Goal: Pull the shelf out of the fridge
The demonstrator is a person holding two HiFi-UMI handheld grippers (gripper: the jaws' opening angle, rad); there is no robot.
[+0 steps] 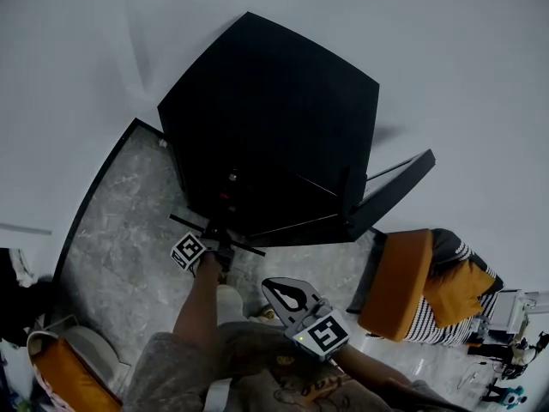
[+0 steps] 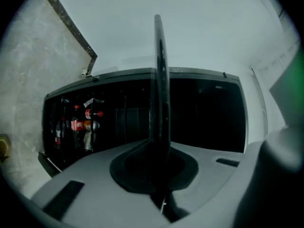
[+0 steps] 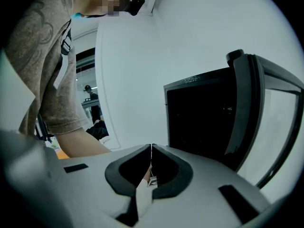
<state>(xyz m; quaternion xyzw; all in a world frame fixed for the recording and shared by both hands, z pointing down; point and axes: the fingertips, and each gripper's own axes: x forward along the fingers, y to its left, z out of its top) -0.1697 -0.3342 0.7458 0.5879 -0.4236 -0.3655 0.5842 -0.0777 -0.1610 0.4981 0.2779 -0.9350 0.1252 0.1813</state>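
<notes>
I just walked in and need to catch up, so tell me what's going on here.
A person stands at a black fridge with its door swung open, holding tongs in each hand. The left tongs are clamped on the edge of a thin dark shelf, held in front of the opening. The right tongs are shut on nothing, nearer the person. Bottles show inside the fridge.

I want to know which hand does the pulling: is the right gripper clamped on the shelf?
No, the right gripper has its jaws closed on nothing, short of the fridge.
</notes>
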